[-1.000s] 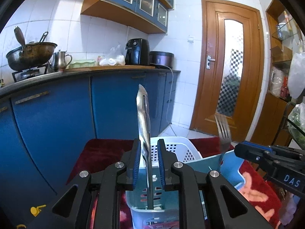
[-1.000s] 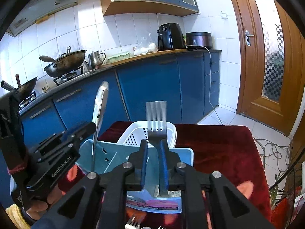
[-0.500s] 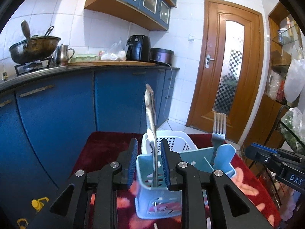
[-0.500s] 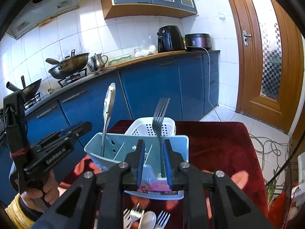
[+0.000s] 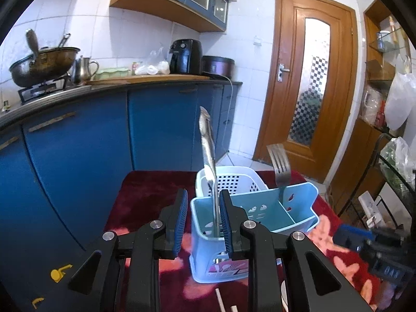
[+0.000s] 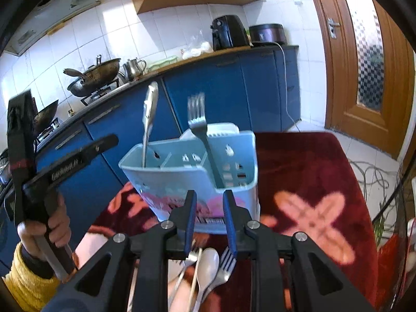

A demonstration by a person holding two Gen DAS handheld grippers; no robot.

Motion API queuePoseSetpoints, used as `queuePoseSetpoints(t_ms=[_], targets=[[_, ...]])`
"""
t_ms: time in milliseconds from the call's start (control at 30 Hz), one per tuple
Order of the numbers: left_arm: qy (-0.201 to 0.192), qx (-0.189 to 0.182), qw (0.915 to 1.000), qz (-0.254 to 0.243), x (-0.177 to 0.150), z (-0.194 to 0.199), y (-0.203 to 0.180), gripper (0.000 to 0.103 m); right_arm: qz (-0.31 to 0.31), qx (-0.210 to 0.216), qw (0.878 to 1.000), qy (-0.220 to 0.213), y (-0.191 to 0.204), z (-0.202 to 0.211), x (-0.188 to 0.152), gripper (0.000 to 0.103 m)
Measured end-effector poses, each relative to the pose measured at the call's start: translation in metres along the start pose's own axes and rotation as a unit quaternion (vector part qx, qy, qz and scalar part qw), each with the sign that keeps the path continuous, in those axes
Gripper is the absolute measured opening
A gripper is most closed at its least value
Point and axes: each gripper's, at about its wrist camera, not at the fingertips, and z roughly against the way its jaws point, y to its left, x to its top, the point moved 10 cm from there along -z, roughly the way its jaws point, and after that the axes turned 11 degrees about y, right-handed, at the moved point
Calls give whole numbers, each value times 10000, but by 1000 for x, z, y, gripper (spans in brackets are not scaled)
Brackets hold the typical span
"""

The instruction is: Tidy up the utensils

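Both grippers have let go and drawn back since 1 second ago. Left gripper (image 5: pixel 203 219) is now spread wide and empty, its spoon (image 5: pixel 208 153) standing upright in the left compartment of the light blue caddy (image 5: pixel 299 208). Right gripper (image 6: pixel 208 218) is likewise parted with nothing between its fingers; the fork (image 6: pixel 199 127) leans in the caddy's right compartment. More cutlery (image 6: pixel 208 267) lies on the red-clothed surface (image 6: pixel 312 171) below.
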Motion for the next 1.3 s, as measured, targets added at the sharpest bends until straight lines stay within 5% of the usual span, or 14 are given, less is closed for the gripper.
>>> queuePoseSetpoints(t_ms=[133,767,833,867,900,1300], targets=[[148,57,9999,-65,4,-18,-8,35,-129,-25,9999,66,-13,-2,-13,24],[566,142,9983,-16,39,-78,-14,36,-487,-52,9981,372,-57,-24,-51,29],[555,147,9983,38,40,-78,-13,30,-513,-3,9979,398,-59,-26,-53,29],[528,142,9985,64,41,-77,-13,14,-524,15,9978,403,-60,-27,-55,29],[522,117,9985,76,42,-76,-15,10,-531,28,9978,404,-60,-27,-55,29],[-365,271,9987,220,49,-42,-17,6,-628,95,9975,325,-67,-26,-56,29]])
